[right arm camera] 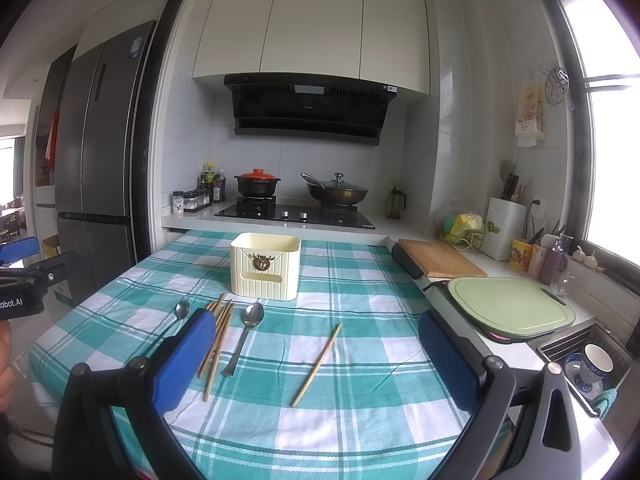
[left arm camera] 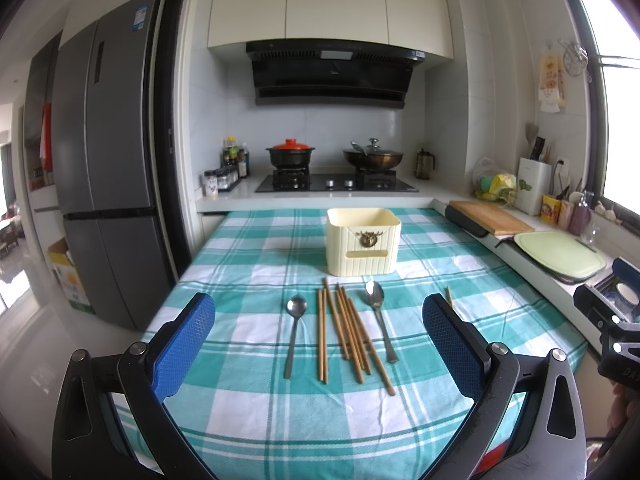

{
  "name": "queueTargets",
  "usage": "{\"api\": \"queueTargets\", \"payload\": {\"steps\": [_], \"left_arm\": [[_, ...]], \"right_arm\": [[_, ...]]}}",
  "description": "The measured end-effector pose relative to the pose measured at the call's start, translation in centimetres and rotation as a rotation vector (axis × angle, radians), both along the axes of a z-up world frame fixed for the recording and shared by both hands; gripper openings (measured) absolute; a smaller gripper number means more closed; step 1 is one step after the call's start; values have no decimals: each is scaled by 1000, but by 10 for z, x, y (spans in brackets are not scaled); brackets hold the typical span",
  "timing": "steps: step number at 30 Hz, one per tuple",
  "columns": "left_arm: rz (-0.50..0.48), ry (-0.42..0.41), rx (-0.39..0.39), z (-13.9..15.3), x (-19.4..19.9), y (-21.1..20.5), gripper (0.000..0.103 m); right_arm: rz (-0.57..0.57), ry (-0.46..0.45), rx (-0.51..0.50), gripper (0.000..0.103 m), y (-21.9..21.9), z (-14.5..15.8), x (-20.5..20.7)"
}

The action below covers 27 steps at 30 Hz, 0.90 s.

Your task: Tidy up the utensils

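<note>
A red-lidded pot (left arm camera: 291, 153) and a lidded wok (left arm camera: 373, 157) sit on the stove (left arm camera: 336, 184). Left of the stove stands a grey fridge (left arm camera: 108, 160). Right of it lies a wooden cutting board (left arm camera: 490, 216).

A teal-and-white plaid tablecloth (left arm camera: 256, 420) covers the table, and on it a pale cream ribbed holder (left arm camera: 363, 242) with a bronze emblem sits at twelve o'clock from the tan wooden chopsticks (left arm camera: 348, 334), which lie between two shiny silver spoons (left arm camera: 295, 330), one at nine and one at three o'clock. Both grippers, left (left arm camera: 320, 344) and right (right arm camera: 316, 354), have bright blue textured pads on black frames. Beyond, a black pot carries an orange-red lid (left arm camera: 291, 144), the fridge (left arm camera: 100, 160) is dark grey, the cabinets (left arm camera: 328, 0) are creamy white, and a light green cutting board (right arm camera: 510, 307) lies by a brown wooden one (right arm camera: 440, 262).
</note>
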<state>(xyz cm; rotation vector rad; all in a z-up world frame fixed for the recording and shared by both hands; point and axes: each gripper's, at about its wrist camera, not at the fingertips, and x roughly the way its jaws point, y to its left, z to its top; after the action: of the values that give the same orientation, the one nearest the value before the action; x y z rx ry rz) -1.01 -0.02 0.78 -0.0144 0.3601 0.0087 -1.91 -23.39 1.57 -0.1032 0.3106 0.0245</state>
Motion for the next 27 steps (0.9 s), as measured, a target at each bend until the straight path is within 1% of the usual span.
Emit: {"api": "queueTargets", "payload": {"steps": [12, 20, 24, 27], "left_arm": [[-4, 13, 0, -5, 3, -3, 102], [-2, 35, -9, -8, 12, 1, 102], [-1, 73, -4, -18, 23, 5, 102], [3, 125, -12, -29, 38, 13, 102]], "right_arm": [[-3, 0, -2, 103, -4, 0, 1], [-2, 22, -13, 103, -2, -3, 11], [-12, 33, -38, 103, 0, -7, 17], [-14, 39, -48, 103, -1, -8, 25]]}}
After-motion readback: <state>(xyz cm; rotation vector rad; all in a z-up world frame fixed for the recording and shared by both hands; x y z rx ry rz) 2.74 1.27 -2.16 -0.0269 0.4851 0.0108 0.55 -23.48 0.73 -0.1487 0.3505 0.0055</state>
